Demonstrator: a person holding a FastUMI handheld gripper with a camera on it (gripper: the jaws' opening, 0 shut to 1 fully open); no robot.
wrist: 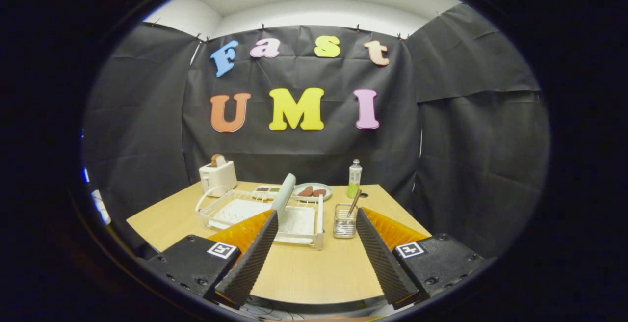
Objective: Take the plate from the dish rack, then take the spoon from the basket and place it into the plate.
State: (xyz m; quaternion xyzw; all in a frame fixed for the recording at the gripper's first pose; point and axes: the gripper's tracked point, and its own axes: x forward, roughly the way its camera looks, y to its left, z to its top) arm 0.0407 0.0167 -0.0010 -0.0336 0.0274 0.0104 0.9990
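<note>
No word, number or brand on the table is legible. The only signs are two square black-and-white coded markers on the gripper (316, 213), whose fingers stand wide apart with nothing between them. The left marker (223, 250) sits on the black block at the base of the left finger. The right marker (409, 249) sits on the matching block at the base of the right finger. Each is a pattern of small squares in a white border, not letters. At the far side of the table, the bottle (354, 178) carries a label whose print is too small to make out.
</note>
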